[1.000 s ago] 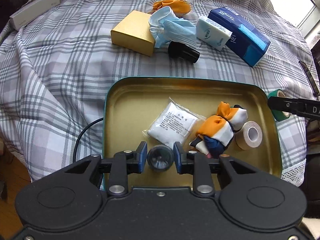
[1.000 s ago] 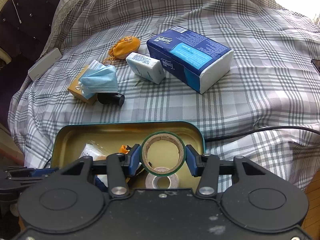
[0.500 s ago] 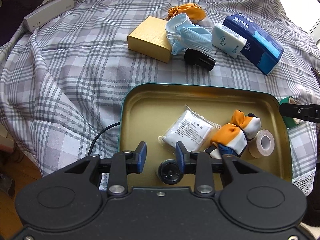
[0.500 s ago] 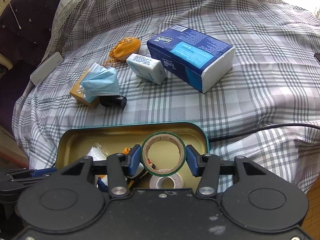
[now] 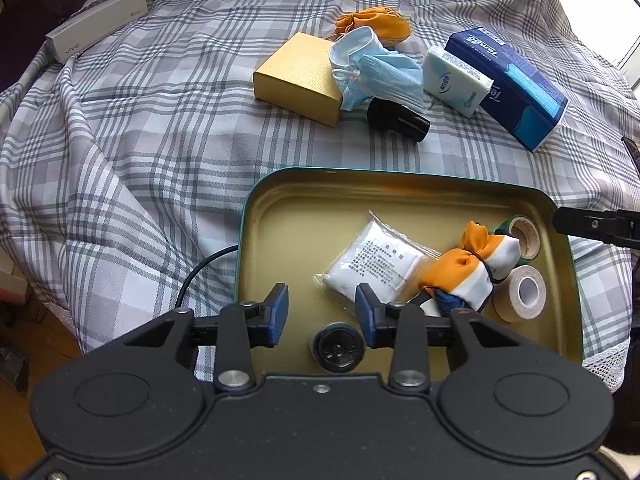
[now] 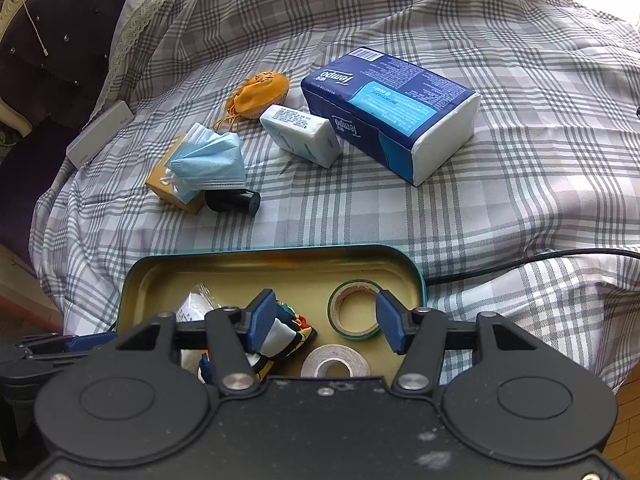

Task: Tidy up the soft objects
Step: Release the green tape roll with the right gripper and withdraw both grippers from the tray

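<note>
Both sets of jaws have just been opening: your left gripper [image 5: 322,314] has let the black cap [image 5: 339,347] drop into the tin [image 5: 256,216], and your right gripper [image 6: 324,322] has released the green tape [image 6: 354,308], which now lies flat in the tin's far right corner. Nothing sits between either pair of jaws; both stand parted over the tin.

Beyond the tin, on the plaid bed cover, the soft things wait: the blue mask [image 6: 208,160] draped over the gold box [image 5: 300,78], the orange pouch [image 6: 258,94] behind it, the small tissue pack [image 6: 300,134] and the big tissue pack [image 6: 392,112] to its right. The mask looks featherlight and limp, so pinch a bunched fold, not a loop. The pouch should squash; take it across its belly. The film-wrapped packs are likely slippery and yielding, so grip across the short side.
</note>
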